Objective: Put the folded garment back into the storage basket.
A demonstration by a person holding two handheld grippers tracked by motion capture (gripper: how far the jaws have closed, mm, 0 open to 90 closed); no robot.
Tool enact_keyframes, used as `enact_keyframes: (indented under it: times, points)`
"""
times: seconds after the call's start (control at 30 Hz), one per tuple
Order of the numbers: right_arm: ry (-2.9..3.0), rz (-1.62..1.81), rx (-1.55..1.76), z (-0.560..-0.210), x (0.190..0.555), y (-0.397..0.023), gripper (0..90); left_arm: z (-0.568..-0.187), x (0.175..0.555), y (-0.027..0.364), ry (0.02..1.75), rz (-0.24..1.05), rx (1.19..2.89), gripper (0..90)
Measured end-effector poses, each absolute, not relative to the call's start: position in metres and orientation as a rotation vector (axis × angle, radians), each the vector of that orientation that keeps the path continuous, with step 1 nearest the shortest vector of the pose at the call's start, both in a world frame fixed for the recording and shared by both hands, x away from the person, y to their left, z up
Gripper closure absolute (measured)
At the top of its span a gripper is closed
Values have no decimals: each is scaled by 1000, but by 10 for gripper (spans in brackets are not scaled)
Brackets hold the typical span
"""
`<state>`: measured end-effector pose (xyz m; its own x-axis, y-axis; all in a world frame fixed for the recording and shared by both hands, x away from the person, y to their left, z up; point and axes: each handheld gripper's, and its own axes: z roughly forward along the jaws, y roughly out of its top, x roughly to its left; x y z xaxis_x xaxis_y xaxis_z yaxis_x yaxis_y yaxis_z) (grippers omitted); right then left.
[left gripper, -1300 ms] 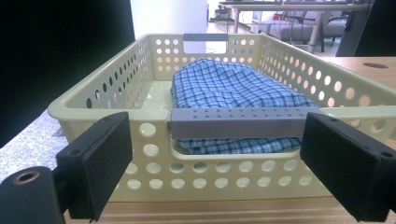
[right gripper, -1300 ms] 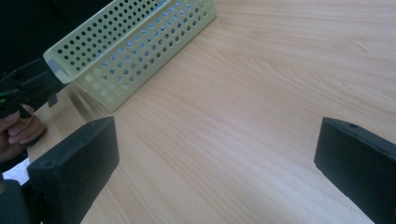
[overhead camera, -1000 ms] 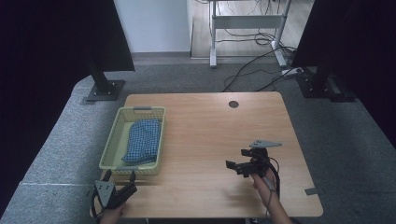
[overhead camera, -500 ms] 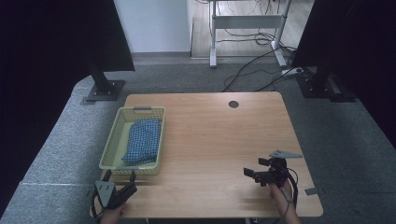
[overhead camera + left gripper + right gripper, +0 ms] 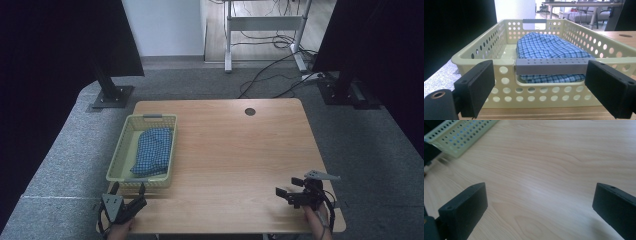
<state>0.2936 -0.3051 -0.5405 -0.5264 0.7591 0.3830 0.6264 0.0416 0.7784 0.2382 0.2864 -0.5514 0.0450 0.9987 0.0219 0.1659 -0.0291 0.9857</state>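
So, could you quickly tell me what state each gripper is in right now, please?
Left gripper: open, holding nothing, facing the basket with the checked cloth.
Right gripper: open, holding nothing, over the table.

Both grippers' jaws wide apart.

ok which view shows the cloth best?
The left gripper view: the cloth sits close up, its blue check sharp, folded inside the basket. The high view shows it whole but small. The right gripper view catches a basket corner, no cloth.
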Motion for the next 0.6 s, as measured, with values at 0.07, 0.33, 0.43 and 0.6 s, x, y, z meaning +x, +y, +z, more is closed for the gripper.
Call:
enact_keyframes:
  times: [0.07,0.33,0.43,0.6]
  points:
    - [2158,1489,1463,-543,290,-311,0,-551,238,286,1286,1113,1371,92]
    - [2128,1434,1500,-557,283,-323,0,-551,239,286,1289,1112,1373,92]
    - [2129,1422,1486,-559,284,-322,0,-551,238,286,1285,1113,1373,92]
    - [2128,1361,1468,-560,283,-316,0,-551,239,287,1283,1105,1376,92]
